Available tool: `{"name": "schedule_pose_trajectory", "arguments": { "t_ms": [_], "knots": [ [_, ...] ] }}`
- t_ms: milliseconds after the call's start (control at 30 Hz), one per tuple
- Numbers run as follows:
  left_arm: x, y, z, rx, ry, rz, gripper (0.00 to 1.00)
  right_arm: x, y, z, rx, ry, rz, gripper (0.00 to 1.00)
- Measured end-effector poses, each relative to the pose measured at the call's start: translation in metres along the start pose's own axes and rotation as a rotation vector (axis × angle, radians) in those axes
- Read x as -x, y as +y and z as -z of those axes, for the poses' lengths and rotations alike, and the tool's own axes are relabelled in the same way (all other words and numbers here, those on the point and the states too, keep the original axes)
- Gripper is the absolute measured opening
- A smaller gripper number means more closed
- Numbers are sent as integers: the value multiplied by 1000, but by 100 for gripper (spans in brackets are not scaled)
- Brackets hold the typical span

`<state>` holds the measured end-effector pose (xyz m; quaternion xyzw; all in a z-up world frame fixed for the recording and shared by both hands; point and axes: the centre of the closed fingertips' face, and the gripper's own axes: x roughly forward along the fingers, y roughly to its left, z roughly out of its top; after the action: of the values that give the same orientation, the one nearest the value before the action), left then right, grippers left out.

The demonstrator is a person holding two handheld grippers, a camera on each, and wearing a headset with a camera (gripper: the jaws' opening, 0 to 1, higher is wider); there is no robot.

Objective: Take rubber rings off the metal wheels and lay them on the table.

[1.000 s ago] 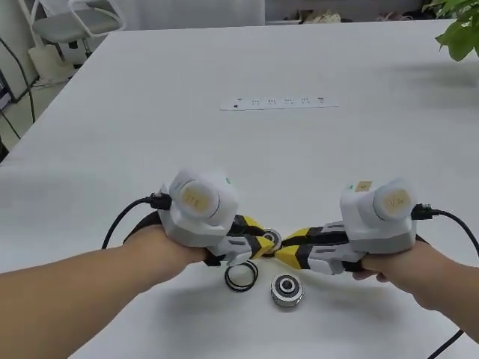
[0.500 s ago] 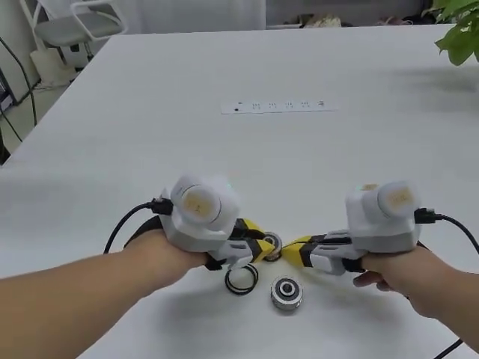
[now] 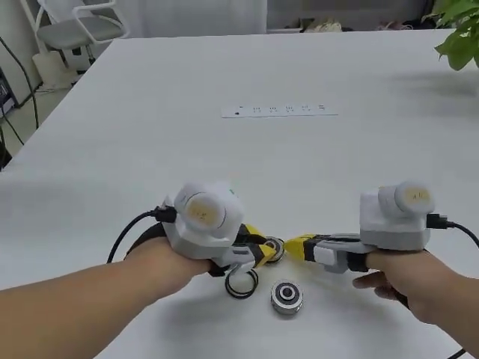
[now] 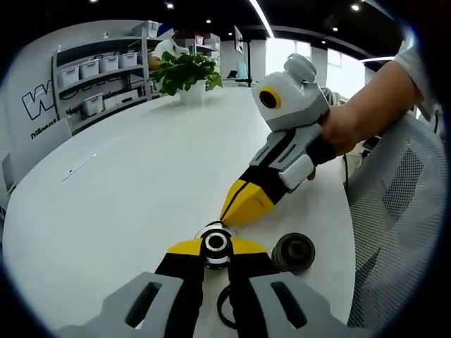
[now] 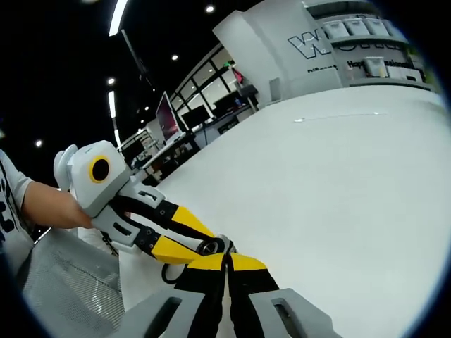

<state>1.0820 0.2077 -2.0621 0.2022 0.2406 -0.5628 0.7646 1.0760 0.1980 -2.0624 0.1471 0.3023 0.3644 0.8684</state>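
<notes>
My left gripper (image 3: pixel 262 251) is shut on a small metal wheel (image 3: pixel 273 247), held just above the white table (image 3: pixel 224 157). In the left gripper view the wheel (image 4: pixel 215 241) sits between my yellow jaws. My right gripper (image 3: pixel 290 242) has its jaws shut, and its tips (image 4: pixel 231 210) meet the wheel's rim. I cannot tell if any rubber is pinched. The right gripper view shows that wheel (image 5: pixel 211 246) just left of my right gripper (image 5: pixel 227 262). Loose black rubber rings (image 3: pixel 241 283) lie under the left gripper. A second wheel (image 3: pixel 287 295) with its black ring lies flat nearby.
A white power strip (image 3: pixel 278 111) lies mid-table, farther out. A green plant (image 3: pixel 458 30) stands at the far right corner and a chair (image 3: pixel 75 26) beyond the far left edge. Cables trail from both grippers toward me.
The right gripper has drawn a little to the right, away from the left one. The left gripper still holds the wheel, slightly lower in the picture. Rings and second wheel have not moved.
</notes>
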Motion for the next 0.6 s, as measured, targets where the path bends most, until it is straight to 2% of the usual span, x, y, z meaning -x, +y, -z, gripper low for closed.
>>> {"name": "schedule_pose_trajectory", "arguments": {
  "t_ms": [233,600],
  "knots": [
    [0,0,0,-5,0,-4,7,1,4,-1,-37,-8,-16,0],
    [0,-1,0,-11,4,-8,7,-1,11,-2,-35,-12,-38,0]
  ]
}}
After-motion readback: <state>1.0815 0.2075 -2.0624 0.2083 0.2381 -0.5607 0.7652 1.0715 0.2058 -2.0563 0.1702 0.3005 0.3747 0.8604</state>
